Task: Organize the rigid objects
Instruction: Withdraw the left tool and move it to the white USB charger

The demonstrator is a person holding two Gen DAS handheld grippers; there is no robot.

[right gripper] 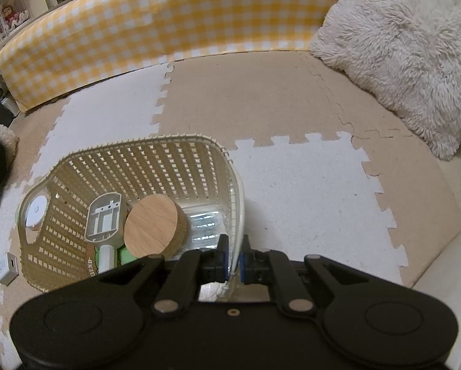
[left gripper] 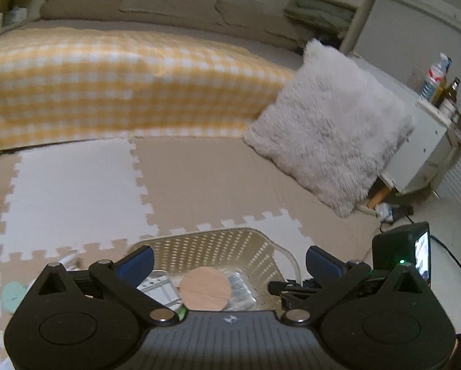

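A beige perforated basket (right gripper: 144, 166) stands on the foam floor mat; it also shows in the left wrist view (left gripper: 218, 246). Inside lie a round wooden cork-sided lid (right gripper: 152, 226), a white plastic frame piece (right gripper: 102, 217), a clear ribbed container (right gripper: 206, 223) and a green item (right gripper: 127, 254). The lid also shows in the left wrist view (left gripper: 205, 288). My right gripper (right gripper: 234, 260) is shut on the basket's right rim. My left gripper (left gripper: 229, 260) is open and empty, hovering above the basket.
A yellow checked mattress (right gripper: 156, 21) runs along the back. A fluffy white cushion (right gripper: 406, 49) leans at right. A small silver box (right gripper: 9, 267) lies left of the basket. A mint item (left gripper: 13, 294) lies on the mat. A white cabinet with bottles (left gripper: 427, 141) stands far right.
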